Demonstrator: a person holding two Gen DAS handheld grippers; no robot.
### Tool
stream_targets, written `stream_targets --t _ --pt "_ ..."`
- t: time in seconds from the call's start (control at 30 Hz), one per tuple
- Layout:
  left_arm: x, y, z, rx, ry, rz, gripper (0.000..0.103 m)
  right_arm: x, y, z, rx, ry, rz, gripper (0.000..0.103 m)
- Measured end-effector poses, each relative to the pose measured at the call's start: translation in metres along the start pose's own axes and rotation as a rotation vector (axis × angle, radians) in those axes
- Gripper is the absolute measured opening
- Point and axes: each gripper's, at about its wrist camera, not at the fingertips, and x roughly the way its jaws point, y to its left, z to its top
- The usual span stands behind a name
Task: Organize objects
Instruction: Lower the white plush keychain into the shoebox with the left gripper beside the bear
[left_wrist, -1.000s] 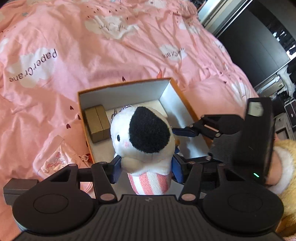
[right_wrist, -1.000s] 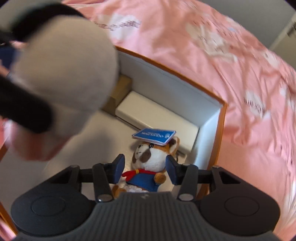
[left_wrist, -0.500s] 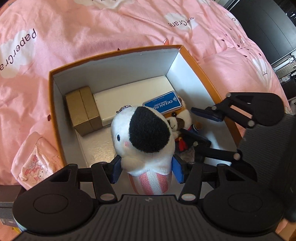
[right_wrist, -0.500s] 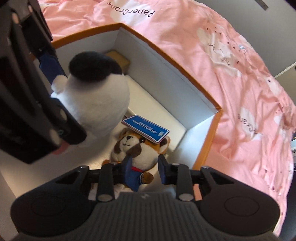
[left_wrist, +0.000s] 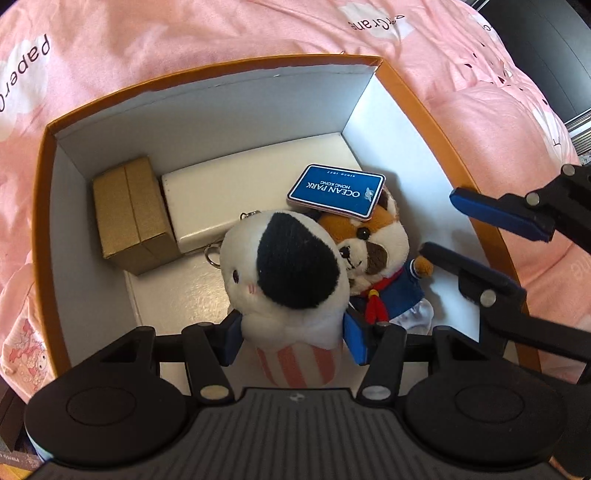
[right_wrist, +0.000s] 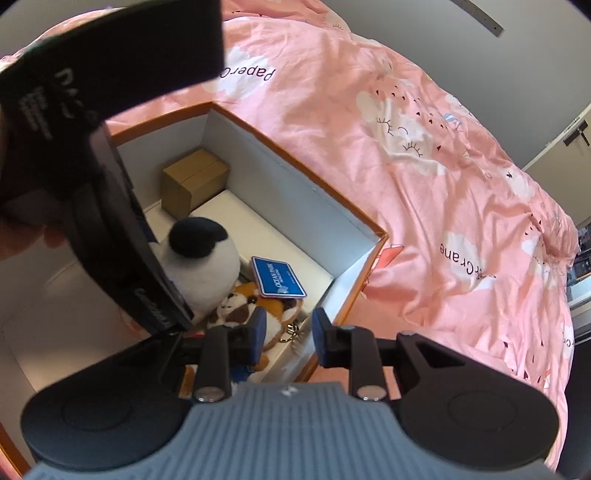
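Left gripper (left_wrist: 291, 341) fingers pinch the white plush toy with a black head patch and pink-striped base (left_wrist: 286, 291) at its lower body, just above the stripes, so head stays free and it can be set down upright. Toy is inside the orange-rimmed white cardboard box (left_wrist: 436, 110), low over the floor; can't tell if the base touches. Its long axis runs near to far in the left wrist view, head toward the far wall, face turned left.

Right gripper (right_wrist: 286, 332) fingers are closing, nothing between them; they sit at the box's right wall, just beside the brown-and-white plush dog in a blue sailor outfit (left_wrist: 373, 258). Dog lies on its back, touching the white toy's right side, head far, blue rectangular "Ocean Park" tag (left_wrist: 336, 189) resting on its head.

Further back: gold rectangular carton (left_wrist: 133, 214) far left, flat white box (left_wrist: 258, 184) along the far wall. Packed against the walls, presumably to leave the near floor free. Box sits on a pink cloud-print duvet (left_wrist: 184, 37).
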Motion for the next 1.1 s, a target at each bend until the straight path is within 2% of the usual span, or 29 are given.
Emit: stream_targets --t 0.17,0.27,0.43,0.53,0.57,0.6,0.63,0.7,0.8,1.0,1.1 --pt "0.003 0.009 0.001 -0.011 0.010 -0.069 0.065 -0.008 0.008 -0.006 -0.004 0.013 -0.009 0.027" --pt "0.001 0.017 0.000 -0.039 0.013 -0.095 0.070 -0.009 0.010 -0.009 0.000 0.011 -0.005 0.027" --pt "-0.009 0.019 -0.003 -0.029 0.018 -0.058 0.079 -0.011 0.012 -0.010 0.000 0.011 -0.005 0.027" --pt "-0.019 0.021 -0.007 -0.012 0.026 -0.038 0.080 -0.011 0.011 -0.010 0.006 0.008 -0.003 0.028" --pt "-0.022 0.022 -0.008 -0.004 0.029 -0.040 0.079 -0.011 0.011 -0.011 0.006 0.007 -0.002 0.028" --pt "-0.025 0.022 -0.010 0.007 0.026 -0.040 0.074 -0.011 0.011 -0.011 0.003 0.008 -0.003 0.028" --pt "-0.028 0.022 -0.013 0.016 0.020 -0.030 0.064 -0.011 0.010 -0.011 0.000 0.008 -0.002 0.028" --pt "-0.035 0.023 -0.018 0.022 0.002 -0.021 0.056 -0.011 0.010 -0.012 -0.001 0.008 -0.002 0.028" --pt "-0.039 0.018 -0.022 0.063 -0.031 -0.004 0.052 -0.011 0.012 -0.012 -0.002 0.008 -0.004 0.028" --pt "-0.036 -0.021 -0.022 0.265 -0.031 0.147 0.049 -0.011 0.017 -0.012 -0.016 0.012 0.014 0.028" --pt "-0.026 -0.031 -0.016 0.271 -0.032 0.186 0.049 -0.006 0.024 -0.013 -0.053 0.039 -0.001 0.028"
